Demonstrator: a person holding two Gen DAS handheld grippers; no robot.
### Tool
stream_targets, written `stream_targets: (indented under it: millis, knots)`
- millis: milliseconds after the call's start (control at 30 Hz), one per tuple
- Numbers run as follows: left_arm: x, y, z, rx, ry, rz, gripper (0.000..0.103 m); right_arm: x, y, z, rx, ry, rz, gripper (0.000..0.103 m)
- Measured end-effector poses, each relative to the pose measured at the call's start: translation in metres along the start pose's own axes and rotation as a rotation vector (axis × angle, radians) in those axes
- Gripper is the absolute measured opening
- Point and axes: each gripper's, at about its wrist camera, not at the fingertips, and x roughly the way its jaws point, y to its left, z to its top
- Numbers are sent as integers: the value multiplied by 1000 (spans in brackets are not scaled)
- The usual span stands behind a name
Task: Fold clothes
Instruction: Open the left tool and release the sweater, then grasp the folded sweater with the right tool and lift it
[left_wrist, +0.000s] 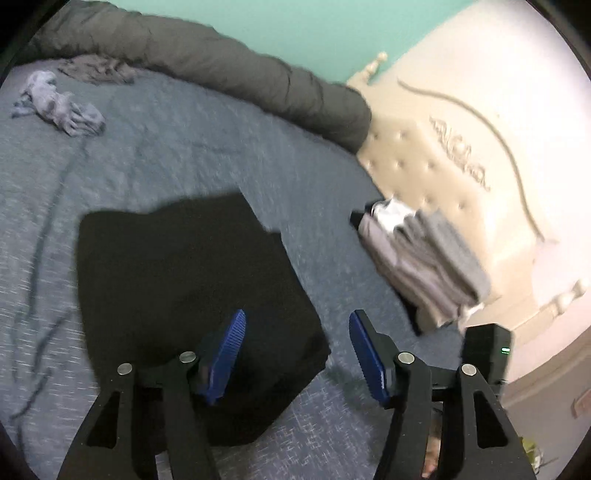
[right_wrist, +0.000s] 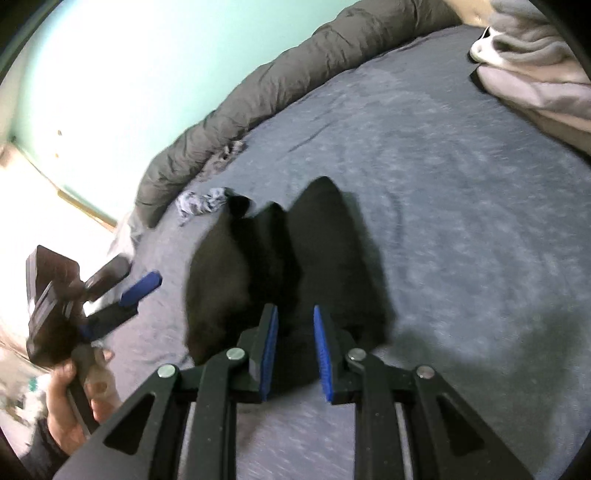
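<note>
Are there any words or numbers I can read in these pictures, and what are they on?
None can be read.
Headboard: a raised curly ornament that looks a bit like writing, but it is blurred and spells nothing I can make out.
Black garment and stack of folded clothes: no label or print shows.

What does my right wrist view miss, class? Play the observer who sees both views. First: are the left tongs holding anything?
Observer: No. The left tongs stand open, nothing between the pads, over the edge of the black garment.
Operator: What is the grey heap at my top right?
Observer: A whole stack of folded grey clothes.
Operator: What stands behind it?
Observer: A cream tufted headboard.
</note>
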Motion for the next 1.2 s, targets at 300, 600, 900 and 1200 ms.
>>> stream_targets:
  millis: [300, 600, 900, 1200]
  knots:
    - [-23, 35, 1, 48, 21, 138, 68, 36, 7, 21, 140, 46, 176, 69]
    - [-13, 71, -28, 60, 96, 208, 68, 96, 27, 18, 125, 159, 82, 78]
    - [2, 81, -48, 45, 135, 187, 68, 122, 32, 12, 96, 150, 100, 70]
    - [-7, 88, -50, 25, 121, 193, 68, 111, 45, 6, 42, 117, 65, 35]
